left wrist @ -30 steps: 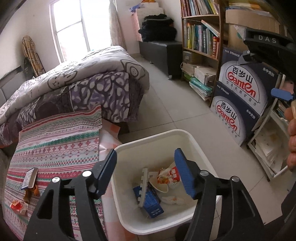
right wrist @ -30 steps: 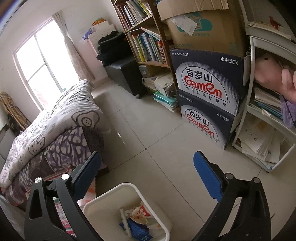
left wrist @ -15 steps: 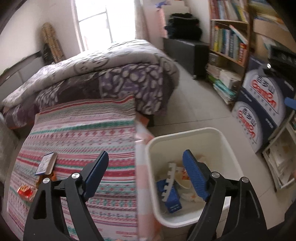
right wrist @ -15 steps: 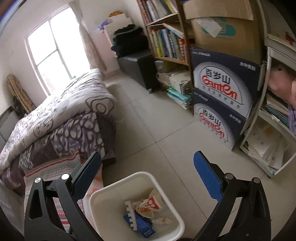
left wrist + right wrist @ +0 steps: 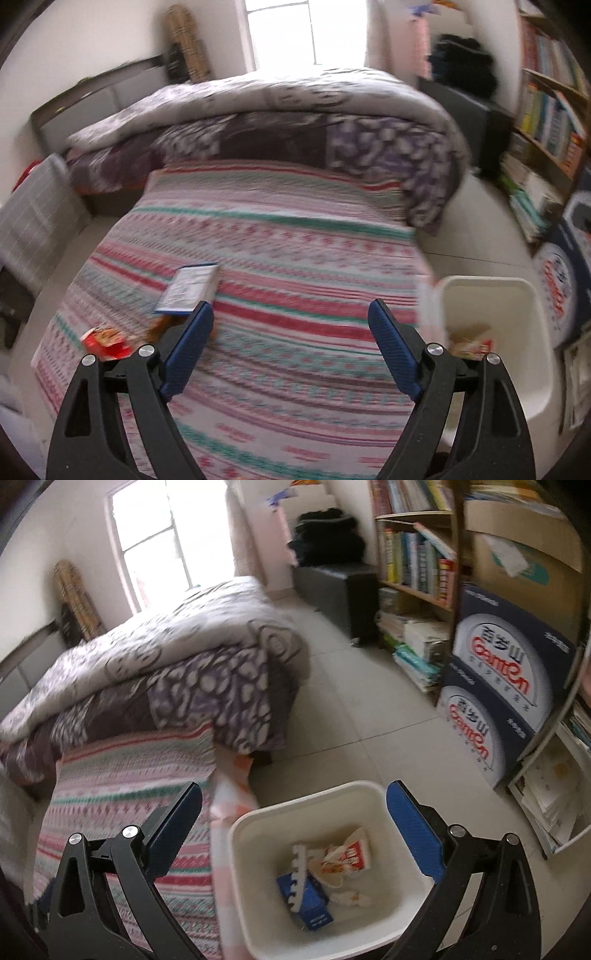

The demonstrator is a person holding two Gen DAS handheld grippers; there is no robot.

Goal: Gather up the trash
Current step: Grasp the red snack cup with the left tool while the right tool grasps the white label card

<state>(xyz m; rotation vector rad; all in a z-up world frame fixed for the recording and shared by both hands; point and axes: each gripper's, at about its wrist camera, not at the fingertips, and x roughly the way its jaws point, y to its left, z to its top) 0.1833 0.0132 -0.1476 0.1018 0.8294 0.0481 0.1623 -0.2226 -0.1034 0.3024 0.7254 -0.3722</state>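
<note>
Trash bin (image 5: 255, 849) holds a blue carton (image 5: 314, 904) and wrappers (image 5: 351, 853); both claws gape wide, empty.

A white bin (image 5: 258, 897) is seen beside the striped bedspread (image 5: 295, 266); a red wrapper (image 5: 105, 341) and flat box (image 5: 190, 290) lie on the latter.

"Ganten" reads in red on both stacked navy cartons (image 5: 506, 686).
</note>
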